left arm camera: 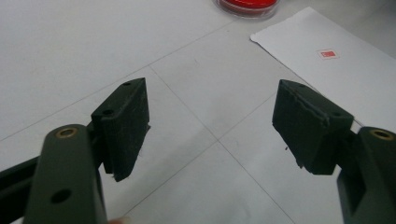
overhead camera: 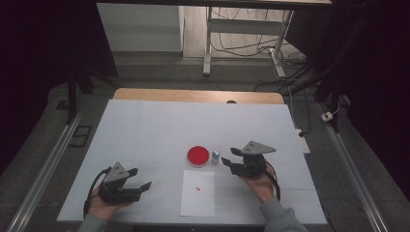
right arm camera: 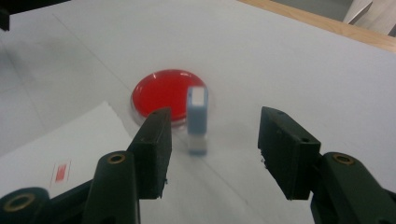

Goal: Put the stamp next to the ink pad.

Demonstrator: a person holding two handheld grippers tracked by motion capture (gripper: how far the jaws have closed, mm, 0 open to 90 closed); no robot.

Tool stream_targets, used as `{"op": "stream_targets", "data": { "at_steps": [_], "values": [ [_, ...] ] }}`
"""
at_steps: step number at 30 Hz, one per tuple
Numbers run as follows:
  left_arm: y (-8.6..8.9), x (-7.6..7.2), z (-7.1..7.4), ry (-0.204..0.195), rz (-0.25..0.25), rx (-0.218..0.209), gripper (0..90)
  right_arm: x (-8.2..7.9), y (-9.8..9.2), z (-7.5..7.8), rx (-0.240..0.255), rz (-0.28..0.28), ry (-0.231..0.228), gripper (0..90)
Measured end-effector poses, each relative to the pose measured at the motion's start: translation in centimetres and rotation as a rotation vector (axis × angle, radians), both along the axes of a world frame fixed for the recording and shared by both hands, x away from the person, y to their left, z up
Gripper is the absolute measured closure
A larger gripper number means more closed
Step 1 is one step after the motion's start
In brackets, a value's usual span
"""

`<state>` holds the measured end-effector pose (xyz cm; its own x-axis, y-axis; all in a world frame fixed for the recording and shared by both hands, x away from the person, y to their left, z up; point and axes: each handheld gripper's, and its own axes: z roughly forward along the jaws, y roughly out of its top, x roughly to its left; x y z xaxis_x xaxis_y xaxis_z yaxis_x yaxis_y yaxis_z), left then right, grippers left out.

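Note:
A round red ink pad (overhead camera: 198, 156) lies on the white table cover, and a small blue and white stamp (overhead camera: 215, 156) stands upright just to its right. In the right gripper view the stamp (right arm camera: 197, 119) rises in front of the pad (right arm camera: 166, 91), level with the jaw tips and nearer the left jaw, touching neither. My right gripper (overhead camera: 229, 155) (right arm camera: 212, 140) is open. A white sheet (overhead camera: 198, 192) with a small red mark (overhead camera: 198, 188) lies nearer the person. My left gripper (overhead camera: 140, 177) (left arm camera: 210, 121) rests open at the front left, nothing between its jaws, pointing toward the sheet (left arm camera: 336, 79).
The white cover (overhead camera: 145, 125) spans the table, with a wooden edge (overhead camera: 193, 95) at the back. A power strip (overhead camera: 303, 143) sits off the right side. A desk frame with loose cables (overhead camera: 241, 43) stands on the floor beyond.

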<state>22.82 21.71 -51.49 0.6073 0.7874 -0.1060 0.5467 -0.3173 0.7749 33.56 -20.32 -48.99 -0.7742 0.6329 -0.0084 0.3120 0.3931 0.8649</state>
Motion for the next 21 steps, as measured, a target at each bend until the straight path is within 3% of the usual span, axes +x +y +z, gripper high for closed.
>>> {"op": "stream_targets", "data": {
  "at_steps": [7, 13, 21],
  "values": [
    [0.4, 0.1, 0.0, -0.004, 0.008, -0.006, 27.8, -2.3, -3.4, -0.4, 0.008, -0.002, -0.007, 43.8],
    [0.4, 0.1, 0.1, -0.011, 0.008, -0.010, 27.9, -4.1, -6.3, -0.6, 0.012, -0.051, -0.015, 43.6],
    [0.5, 0.1, 0.1, -0.010, 0.013, -0.013, 27.8, -4.9, -8.6, -0.8, -0.004, -0.070, -0.021, 43.6]
  ]
}}
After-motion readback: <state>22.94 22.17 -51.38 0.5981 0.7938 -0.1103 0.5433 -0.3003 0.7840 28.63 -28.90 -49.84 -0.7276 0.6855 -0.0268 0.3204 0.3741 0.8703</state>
